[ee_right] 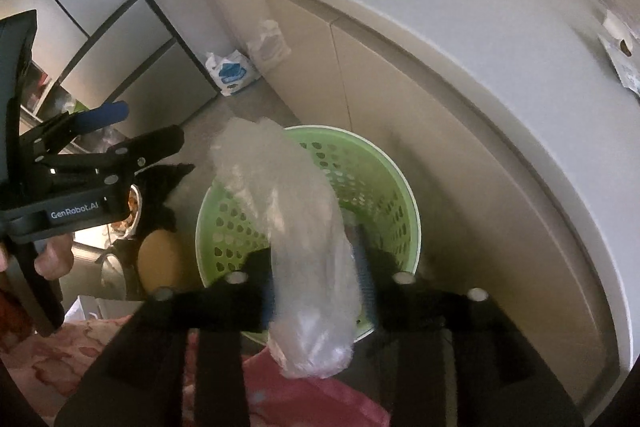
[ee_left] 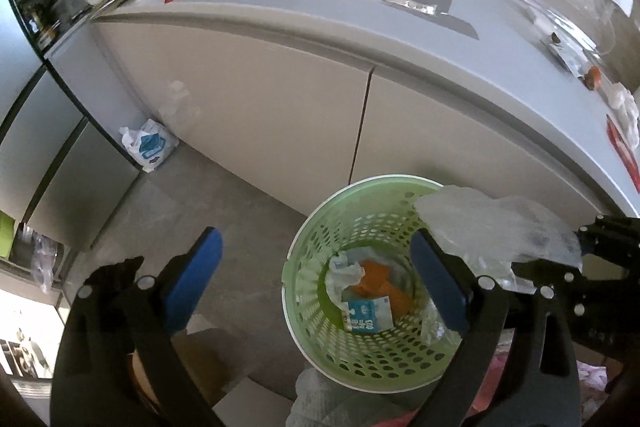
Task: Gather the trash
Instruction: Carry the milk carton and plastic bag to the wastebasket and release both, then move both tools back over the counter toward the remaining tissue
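Grey floor (ee_left: 224,211), beige cabinets (ee_left: 260,107), grey countertop (ee_left: 360,11).

My basket (ee_left: 304,267) was light green with a pattern of little holes. My plastic bag (ee_right: 296,227) was see-through white. Inside the basket, the carton (ee_left: 367,314) was blue and white, beside an orange wrapper (ee_left: 380,281).

The green perforated wastebasket (ee_left: 372,211) stands on the floor just beside the cabinet doors (ee_left: 280,99), its mouth open from above. A clear plastic bag (ee_right: 292,227) hangs over its right rim. Inside lie a small milk carton (ee_left: 367,315), orange wrapper (ee_left: 376,281) and crumpled paper, well below the rim. Bare grey floor (ee_left: 224,211) lies left of the basket.
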